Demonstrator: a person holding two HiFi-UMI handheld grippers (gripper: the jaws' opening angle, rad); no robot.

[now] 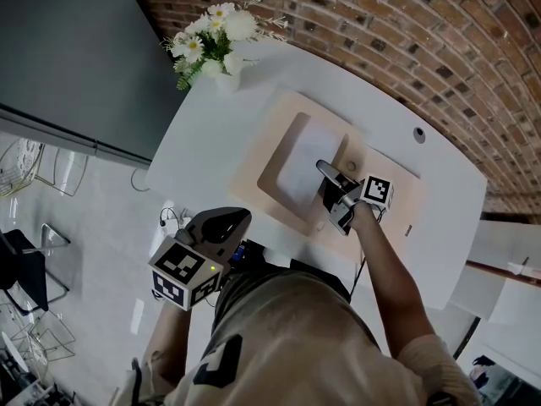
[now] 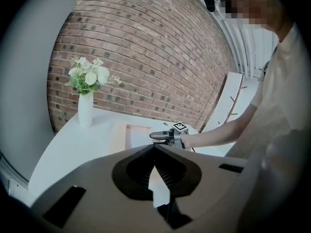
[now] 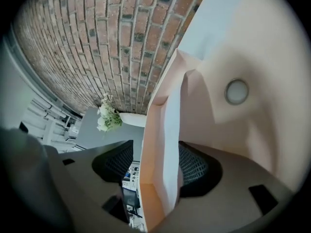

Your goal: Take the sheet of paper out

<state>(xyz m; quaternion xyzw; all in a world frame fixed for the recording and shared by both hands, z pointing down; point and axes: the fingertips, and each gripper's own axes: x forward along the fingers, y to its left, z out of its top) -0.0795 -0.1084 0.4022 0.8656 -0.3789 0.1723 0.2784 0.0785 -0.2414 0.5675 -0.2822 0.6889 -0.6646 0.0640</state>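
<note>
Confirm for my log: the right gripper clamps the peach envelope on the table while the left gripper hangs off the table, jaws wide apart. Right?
Only the jaws are wrong: the left gripper view shows the left gripper with jaws together, empty. The right gripper does clamp the peach envelope on the table.

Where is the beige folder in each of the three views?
Head view: folder at centre, on the white table.
Left gripper view: folder a pale patch mid-frame, above the jaws.
Right gripper view: folder fills the right, edge between the jaws.
Shared landmark: the flower vase.
</note>
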